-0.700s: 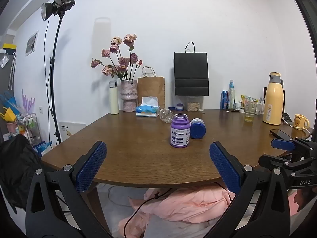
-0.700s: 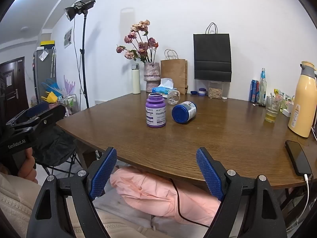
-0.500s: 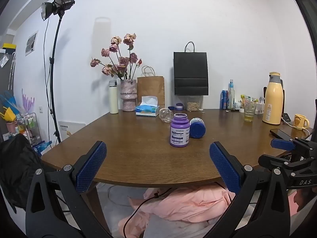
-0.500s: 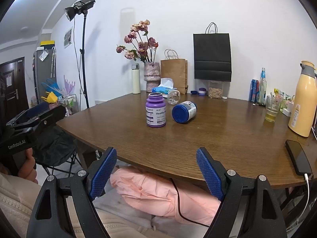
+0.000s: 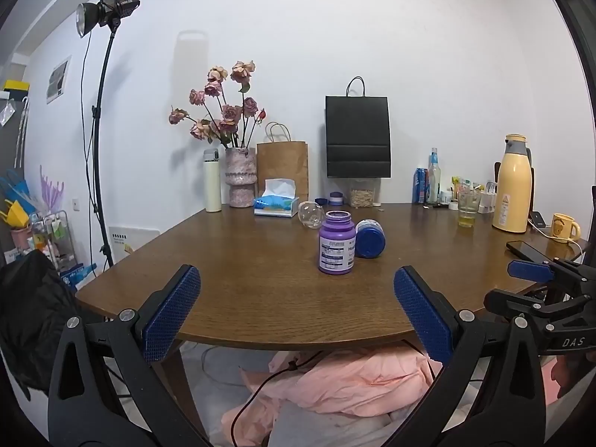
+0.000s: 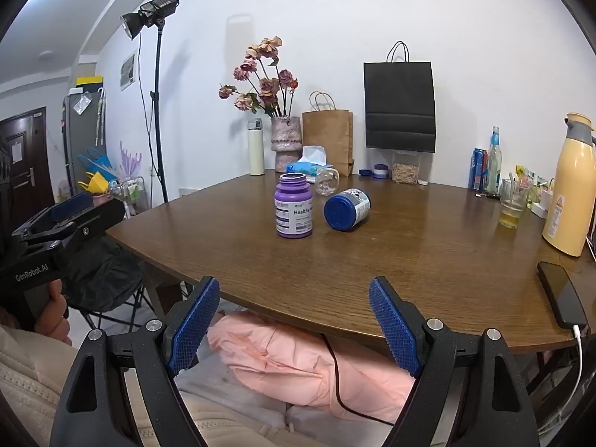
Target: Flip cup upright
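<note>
Both grippers hang off the near edge of the wooden table (image 5: 260,298). The left gripper (image 5: 296,311) and right gripper (image 6: 294,322) have fingers spread, holding nothing. The clear glass cup (image 6: 327,182), apparently on its side, lies mid-table behind the upright purple bottle (image 6: 293,205) and toppled blue-capped bottle (image 6: 346,209).

Brown wooden table (image 5: 260,283) carrying an upright purple bottle (image 5: 336,243) just beside a blue-capped bottle (image 5: 368,238) on its side, with tissue box (image 5: 276,203), vase of dried roses (image 5: 241,177), black bag (image 5: 358,137) and yellow thermos (image 5: 513,184) toward the wall.
</note>
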